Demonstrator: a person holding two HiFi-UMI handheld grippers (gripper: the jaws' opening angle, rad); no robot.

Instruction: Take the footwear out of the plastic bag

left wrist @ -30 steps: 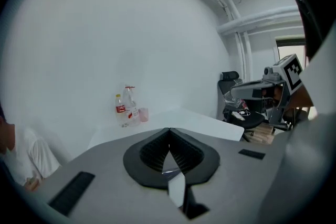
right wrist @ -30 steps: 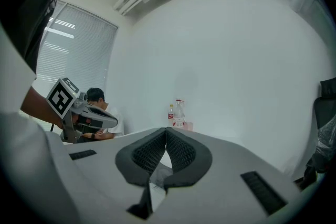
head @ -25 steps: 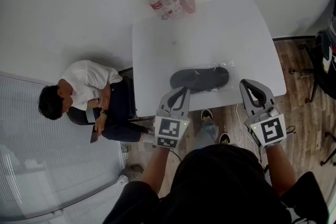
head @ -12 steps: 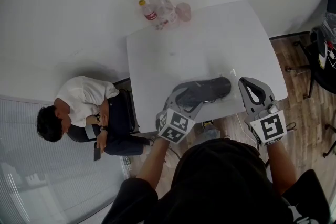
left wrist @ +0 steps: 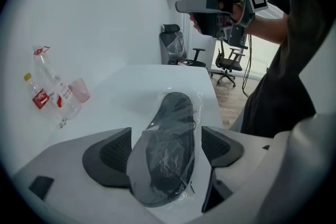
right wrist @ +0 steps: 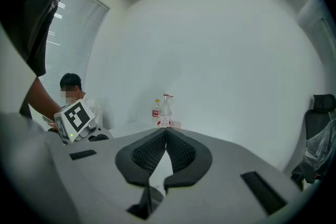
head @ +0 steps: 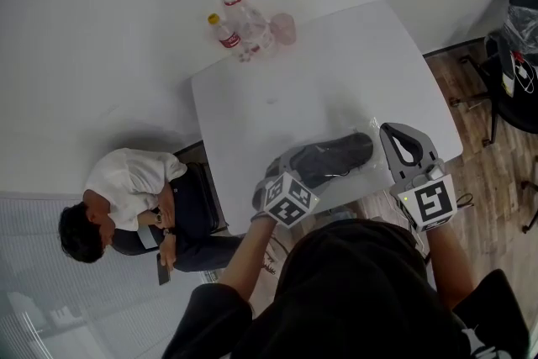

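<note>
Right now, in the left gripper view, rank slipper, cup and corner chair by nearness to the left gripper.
1. Slipper: bagged, between the left gripper's jaws, which have just been opening.
2. Cup: left, by the bottles.
3. Corner chair: beyond the table's far end.

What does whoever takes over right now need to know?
Left tool: open, jaws have just been opening; they stand either side of the bagged slipper's near end, not pressing it.
Right tool: shut, empty, held in the air right of the slipper.
Slipper lies inside the clear bag on the table.
Done: nothing is out yet.
Left: grip the bag, pull the slipper free.
</note>
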